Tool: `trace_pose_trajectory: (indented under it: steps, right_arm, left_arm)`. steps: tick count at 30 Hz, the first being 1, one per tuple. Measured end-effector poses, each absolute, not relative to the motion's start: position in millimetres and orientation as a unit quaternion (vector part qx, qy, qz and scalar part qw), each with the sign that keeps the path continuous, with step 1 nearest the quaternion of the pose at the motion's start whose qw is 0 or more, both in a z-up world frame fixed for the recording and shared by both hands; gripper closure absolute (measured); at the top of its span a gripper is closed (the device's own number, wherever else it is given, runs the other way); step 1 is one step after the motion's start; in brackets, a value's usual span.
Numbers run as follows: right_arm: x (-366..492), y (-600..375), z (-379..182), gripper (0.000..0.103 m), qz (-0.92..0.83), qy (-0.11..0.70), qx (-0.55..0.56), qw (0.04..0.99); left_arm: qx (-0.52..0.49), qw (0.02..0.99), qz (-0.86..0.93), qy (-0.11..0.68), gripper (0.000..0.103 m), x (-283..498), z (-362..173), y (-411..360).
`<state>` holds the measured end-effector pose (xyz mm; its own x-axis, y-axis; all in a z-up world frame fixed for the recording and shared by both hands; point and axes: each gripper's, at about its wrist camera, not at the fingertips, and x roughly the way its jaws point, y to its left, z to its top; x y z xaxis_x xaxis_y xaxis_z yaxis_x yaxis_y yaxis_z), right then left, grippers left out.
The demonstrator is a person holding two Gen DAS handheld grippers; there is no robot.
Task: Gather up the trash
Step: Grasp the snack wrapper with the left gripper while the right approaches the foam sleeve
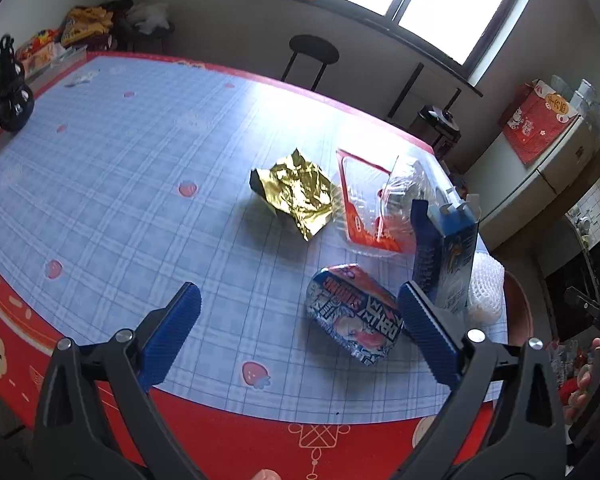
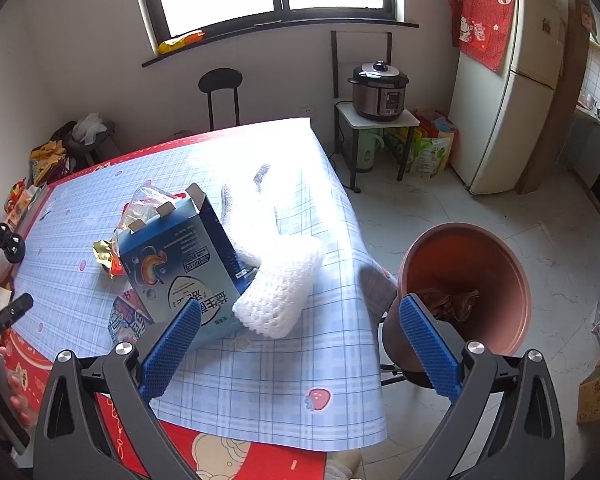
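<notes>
Above the table's near edge, the left gripper hovers with jaws spread wide and empty; the noodle packet lies between its fingers, the gold foil at twelve o'clock. Likewise parted and empty, the right gripper hangs near the blue carton, white foam net ahead, brown bin at three o'clock

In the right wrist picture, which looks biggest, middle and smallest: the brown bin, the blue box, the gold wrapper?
1. Brown bin and blue box look about alike; both sit near the camera, so I won't rank them.
2. Gold wrapper looks smallest, though the box partly hides it.
</notes>
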<state>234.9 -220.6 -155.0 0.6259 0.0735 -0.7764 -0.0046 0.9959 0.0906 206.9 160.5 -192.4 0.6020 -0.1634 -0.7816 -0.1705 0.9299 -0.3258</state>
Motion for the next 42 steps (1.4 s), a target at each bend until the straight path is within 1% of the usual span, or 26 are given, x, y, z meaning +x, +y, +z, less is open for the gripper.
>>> trace_pose_trajectory:
  steps: [4,6,7,11,13,15,20,26,28,34,36,37,38,39,41,42]
  right_arm:
    - [240.8,-207.6,-159.6,0.006,0.022,0.433,0.034,0.901]
    - [246.4,-209.2,-165.3,0.006,0.018,0.445,0.046,0.894]
    - [248.1,-211.6,-167.9,0.006,0.016,0.452,0.056,0.890]
    - [247.9,-218.4,-175.8,0.006,0.012,0.464,0.078,0.882]
    - [244.6,-219.4,-177.3,0.006,0.012,0.465,0.072,0.882]
    - [241.3,-222.5,-178.0,0.006,0.013,0.464,0.073,0.882]
    - [238.5,-231.2,-182.5,0.006,0.017,0.466,0.084,0.881]
    - [242.3,-237.7,-191.2,0.007,0.023,0.473,0.091,0.876]
    - [244.9,-240.4,-194.2,0.010,0.026,0.478,0.098,0.873]
    - [248.7,-239.4,-200.9,0.015,0.038,0.486,0.107,0.866]
    - [250.4,-238.7,-204.3,0.017,0.042,0.490,0.108,0.864]
    - [251.7,-238.4,-206.2,0.019,0.043,0.491,0.107,0.863]
    - [253.5,-238.4,-208.6,0.019,0.044,0.493,0.106,0.862]
    - [255.8,-238.3,-210.3,0.022,0.045,0.495,0.106,0.861]
    - [261.3,-239.7,-215.3,0.025,0.049,0.498,0.112,0.858]
    - [264.3,-240.9,-218.3,0.029,0.050,0.499,0.117,0.857]
  left_arm:
    - [-0.241,0.832,-0.009,0.501,0.008,213.9,-235.8,156.5]
    - [-0.268,0.809,-0.021,0.523,0.021,219.8,-253.3,149.9]
    - [-0.282,0.797,-0.030,0.533,0.030,222.7,-260.7,145.7]
    - [-0.341,0.763,-0.051,0.547,0.033,227.9,-283.3,133.7]
    - [-0.356,0.754,-0.067,0.548,0.036,227.5,-290.4,125.5]
    - [-0.369,0.751,-0.075,0.543,0.037,225.6,-294.4,119.4]
    - [-0.422,0.728,-0.073,0.535,0.047,224.5,-307.8,120.2]
    - [-0.434,0.725,-0.068,0.530,0.048,230.3,-312.1,115.9]
    - [-0.443,0.723,-0.065,0.526,0.048,233.1,-315.2,116.3]
    - [-0.465,0.711,-0.065,0.523,0.048,236.3,-325.7,113.1]
    - [-0.466,0.712,-0.065,0.521,0.050,236.2,-328.9,112.1]
    - [-0.462,0.713,-0.065,0.523,0.056,237.1,-328.8,111.3]
    - [-0.457,0.713,-0.065,0.527,0.070,240.6,-329.7,110.5]
    - [-0.455,0.714,-0.065,0.528,0.079,240.9,-329.9,110.3]
    - [-0.449,0.718,-0.065,0.527,0.082,240.1,-327.4,111.4]
    - [-0.447,0.721,-0.069,0.525,0.084,239.1,-325.1,111.6]
